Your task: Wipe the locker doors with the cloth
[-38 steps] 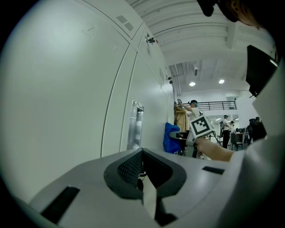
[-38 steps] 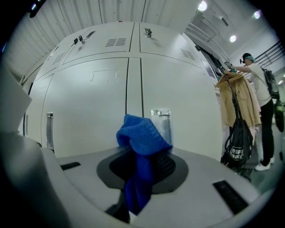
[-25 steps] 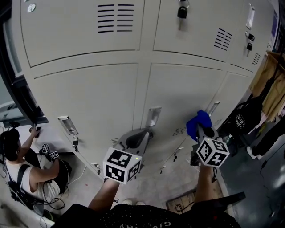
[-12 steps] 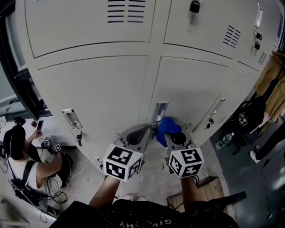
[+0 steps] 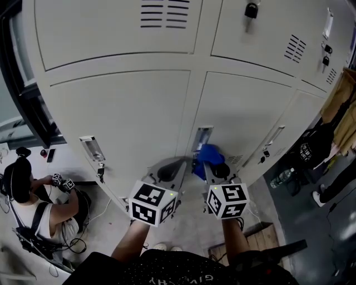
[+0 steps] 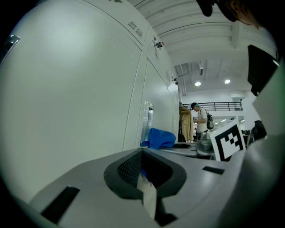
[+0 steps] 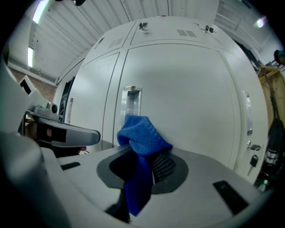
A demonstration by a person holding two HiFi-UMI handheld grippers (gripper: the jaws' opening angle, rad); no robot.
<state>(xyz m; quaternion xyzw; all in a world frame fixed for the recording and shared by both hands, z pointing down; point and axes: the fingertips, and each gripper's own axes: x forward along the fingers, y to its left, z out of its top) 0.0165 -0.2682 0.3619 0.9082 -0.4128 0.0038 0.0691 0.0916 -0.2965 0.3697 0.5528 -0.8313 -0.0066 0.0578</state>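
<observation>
Two hand-held tongs point at a bank of pale grey locker doors (image 5: 128,117), seen from above. The right tongs (image 5: 214,167) are clamped on a blue cloth (image 5: 207,156). The cloth bunches up over their tips and hangs down between them. It sits just below the recessed metal handle (image 5: 201,139) of the lower middle door. Whether it touches the door cannot be told.

The left tongs (image 5: 179,166) are just beside the right ones, on their left. They are closed together with nothing between them. In the left gripper view the cloth (image 6: 160,137) shows just beyond the tips.

A padlock (image 5: 251,10) hangs on an upper door. A person (image 5: 28,206) sits on the floor at far left, well apart from the tongs.
</observation>
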